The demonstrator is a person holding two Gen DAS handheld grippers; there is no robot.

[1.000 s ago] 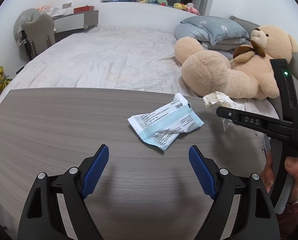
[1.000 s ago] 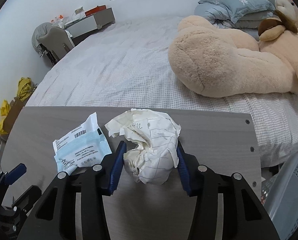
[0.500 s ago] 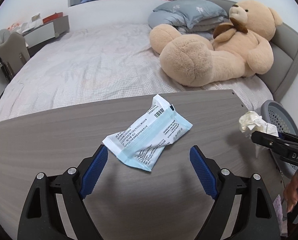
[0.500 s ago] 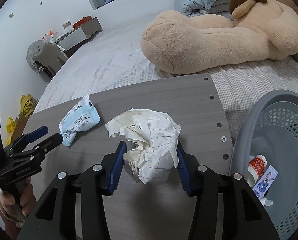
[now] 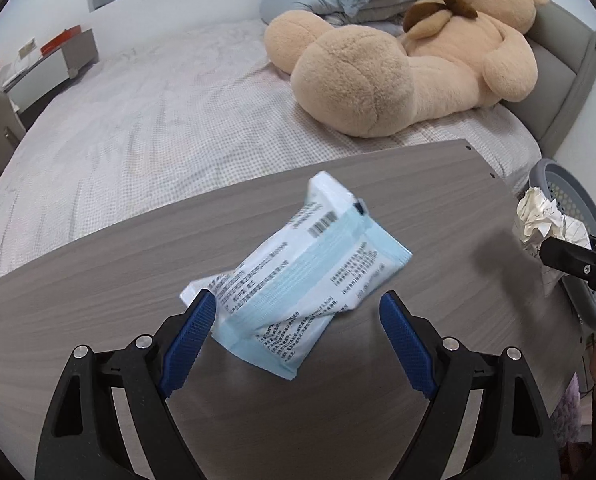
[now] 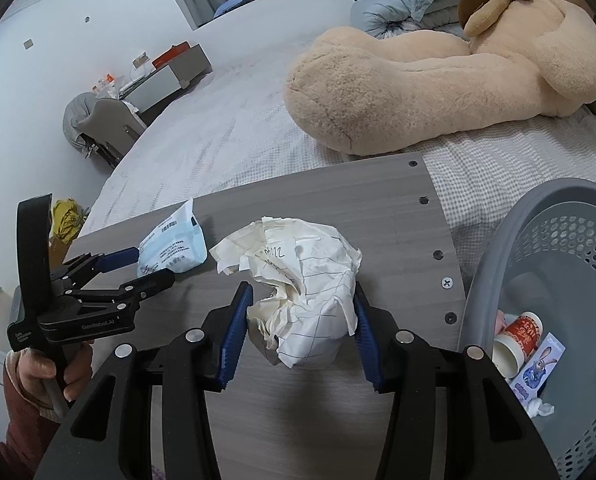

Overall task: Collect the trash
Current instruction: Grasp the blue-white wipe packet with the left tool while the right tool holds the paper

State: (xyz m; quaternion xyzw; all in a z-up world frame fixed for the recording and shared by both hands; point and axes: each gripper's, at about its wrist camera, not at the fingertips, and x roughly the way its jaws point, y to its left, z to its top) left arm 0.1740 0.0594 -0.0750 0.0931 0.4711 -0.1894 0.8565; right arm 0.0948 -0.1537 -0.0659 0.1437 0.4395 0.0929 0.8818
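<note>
On the grey wood-grain tabletop point(image 5: 98, 320), as your left wrist view shows it, the flat white-and-pale-blue printed plastic packet point(image 5: 298, 276) lies slantwise, its near end between the blue pads of your left gripper point(image 5: 298, 320). Your jaws stand released and wide. The left pad looks to sit at or just over the packet's near corner; the right pad is clear of it, so nothing is grasped. Pointing steeply down with the jaws straddling the packet suits a pinch across its width, in my judgement. At the right edge of this view the crumpled ball of lined white paper point(image 5: 545, 220) shows, with the grey perforated plastic basket point(image 5: 569, 188) behind it. A large tan plush bear point(image 5: 397, 76) lies on the checked bed beyond the table, apart from the work.

Through your right wrist view, your right gripper point(image 6: 298, 320) is clenched on that paper ball point(image 6: 298, 284): both blue pads press its sides and the ball bulges forward of them. You hold it over the table's right end, beside the basket's rim point(image 6: 485, 280) but not yet over the opening, so the drop is not made. The basket already holds a red-and-white paper cup point(image 6: 517, 336) and a small printed blue wrapper point(image 6: 537, 364). At left, your left hand point(image 6: 50, 376) holds its gripper with jaws open at the packet point(image 6: 174, 248).

Judged state: one piece ready for release, one awaiting a grip.
</note>
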